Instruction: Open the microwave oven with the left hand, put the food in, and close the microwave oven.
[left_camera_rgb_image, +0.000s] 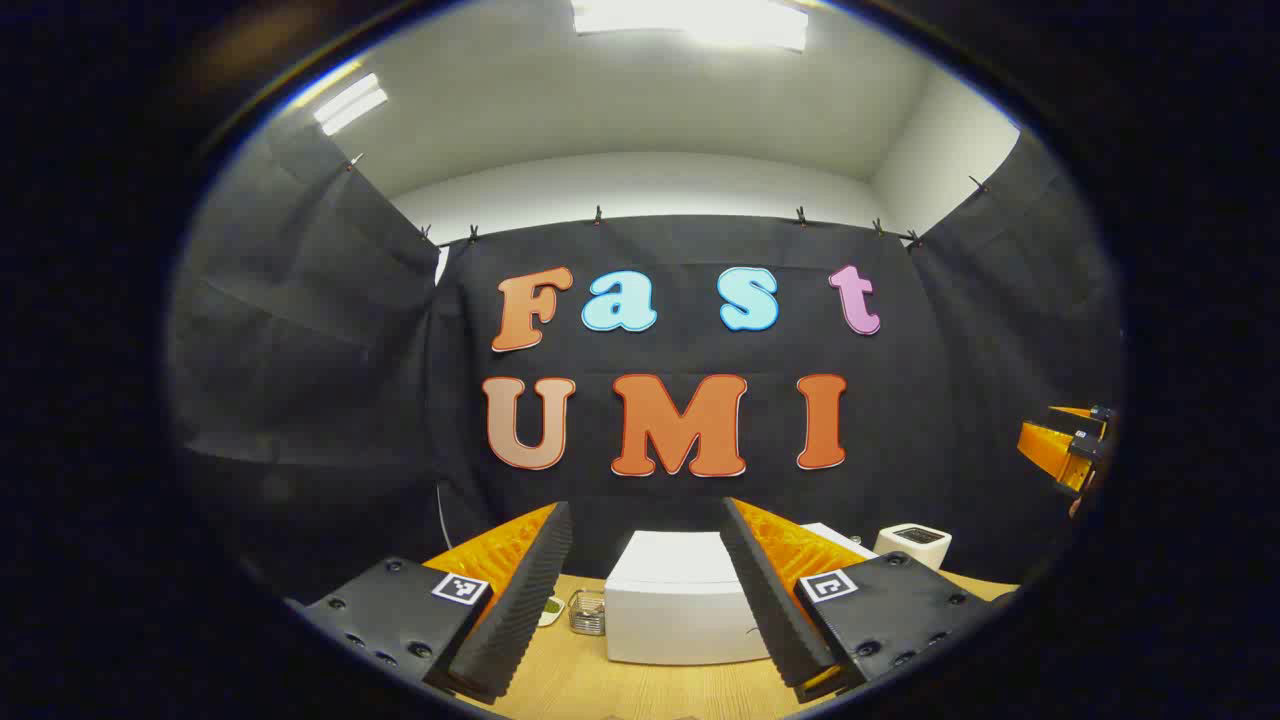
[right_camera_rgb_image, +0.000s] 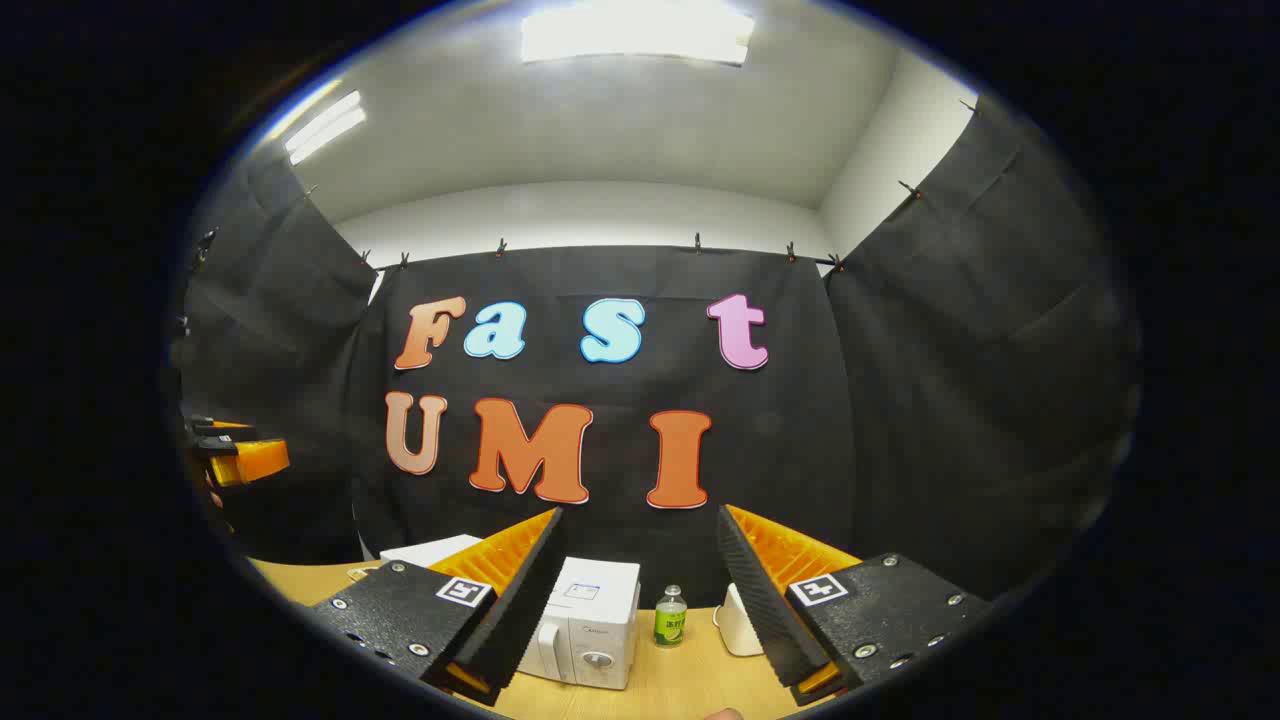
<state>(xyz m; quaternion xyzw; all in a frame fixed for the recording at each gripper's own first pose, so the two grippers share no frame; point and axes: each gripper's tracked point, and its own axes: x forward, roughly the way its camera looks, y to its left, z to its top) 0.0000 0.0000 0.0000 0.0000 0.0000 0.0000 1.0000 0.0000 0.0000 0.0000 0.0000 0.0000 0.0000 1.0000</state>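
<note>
A: Left gripper (left_camera_rgb_image: 645, 600)? 
B: Held level above the table (left_camera_rgb_image: 600, 690), fingers spread wide, nothing gripped. Microwave oven (left_camera_rgb_image: 685, 610) is seen straight ahead between them, door closed.

A: Right gripper (right_camera_rgb_image: 635, 600)? 
B: Also raised, fingers wide apart, nothing held. Microwave oven (right_camera_rgb_image: 590, 625) is seen lower left; small bottle (right_camera_rgb_image: 670, 617) stands just beside it.

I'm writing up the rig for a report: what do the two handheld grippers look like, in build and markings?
Both match. The left gripper and right gripper each have two long wedge-shaped fingers with ribbed inner faces and latticed backs, set on flat black speckled plates fastened with screws. Each plate carries a small square black-and-white marker. No cables or sleeves can be made out.
</note>
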